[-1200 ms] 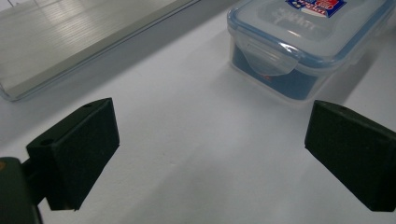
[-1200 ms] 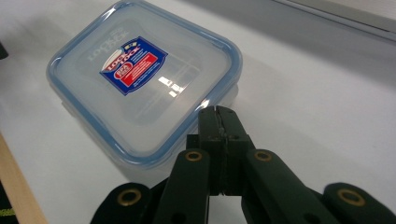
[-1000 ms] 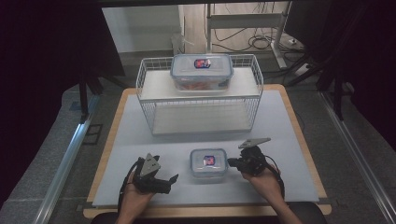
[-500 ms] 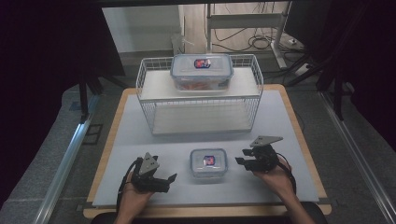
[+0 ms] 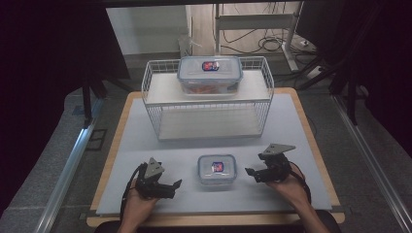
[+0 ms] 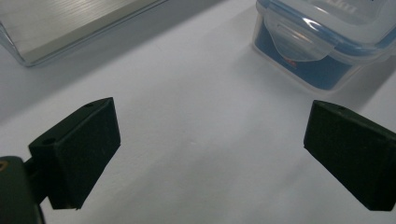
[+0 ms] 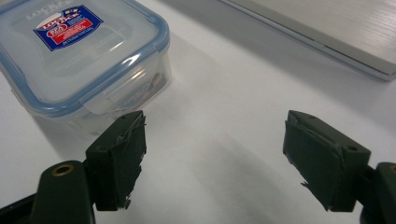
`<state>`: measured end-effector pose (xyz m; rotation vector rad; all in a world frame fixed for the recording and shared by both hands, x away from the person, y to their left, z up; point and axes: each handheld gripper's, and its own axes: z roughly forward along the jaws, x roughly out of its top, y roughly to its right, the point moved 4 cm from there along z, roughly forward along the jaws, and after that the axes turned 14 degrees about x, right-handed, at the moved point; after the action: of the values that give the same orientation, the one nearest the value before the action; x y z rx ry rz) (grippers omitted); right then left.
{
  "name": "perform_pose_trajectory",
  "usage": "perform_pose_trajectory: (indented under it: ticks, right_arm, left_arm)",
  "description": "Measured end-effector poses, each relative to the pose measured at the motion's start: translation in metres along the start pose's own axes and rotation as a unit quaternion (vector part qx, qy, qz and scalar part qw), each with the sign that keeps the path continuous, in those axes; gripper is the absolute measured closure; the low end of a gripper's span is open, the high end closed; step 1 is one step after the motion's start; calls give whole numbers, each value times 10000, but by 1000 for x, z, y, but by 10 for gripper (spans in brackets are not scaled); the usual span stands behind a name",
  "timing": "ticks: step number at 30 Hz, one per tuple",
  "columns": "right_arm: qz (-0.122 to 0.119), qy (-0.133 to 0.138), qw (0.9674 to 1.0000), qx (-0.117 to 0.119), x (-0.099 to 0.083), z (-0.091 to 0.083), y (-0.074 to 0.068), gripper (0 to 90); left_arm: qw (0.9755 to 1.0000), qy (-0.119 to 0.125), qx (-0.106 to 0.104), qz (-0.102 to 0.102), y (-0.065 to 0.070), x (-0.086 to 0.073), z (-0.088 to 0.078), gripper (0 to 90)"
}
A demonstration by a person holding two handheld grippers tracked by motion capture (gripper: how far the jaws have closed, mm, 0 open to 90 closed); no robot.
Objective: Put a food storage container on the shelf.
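Since earlier, right gripper (image 5: 253,173) slid toward three o'clock off the small box (image 5: 216,169), jaws just opening, empty. Left gripper (image 5: 171,187) released. Regrasping off-centre could skid the box across the counter (image 5: 301,145).

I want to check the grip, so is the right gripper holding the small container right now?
No, the right gripper has its fingers spread apart over bare table, with the small container off to one side, untouched.
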<state>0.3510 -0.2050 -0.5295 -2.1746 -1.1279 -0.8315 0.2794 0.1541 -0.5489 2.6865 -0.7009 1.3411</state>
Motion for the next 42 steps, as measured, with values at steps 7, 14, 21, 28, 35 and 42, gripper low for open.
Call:
perform_pose_trajectory:
  ticks: [7,14,21,28,35,42]
  right_arm:
    - [65,12,10000,32,2,-2,0,213]
    - [235,161,9993,227,10,-7,-5,264]
    - [499,253,9950,827,23,-2,-15,362]
    - [674,9,9895,1281,26,17,-21,349]
    - [960,-187,9811,1670,26,31,-17,303]
    - [1286,-282,9686,2108,27,42,-15,290]
  left_arm:
    - [9996,-256,-4,-85,1,0,5,48]
    - [9954,-150,-639,-700,4,18,8,46]
    - [9881,-135,-1292,-827,12,39,17,246]
    - [9739,-410,-1948,-1092,18,52,39,285]
    - [9567,-758,-2500,-1284,26,46,56,263]
    - [9451,-886,-2838,-1359,34,49,62,275]
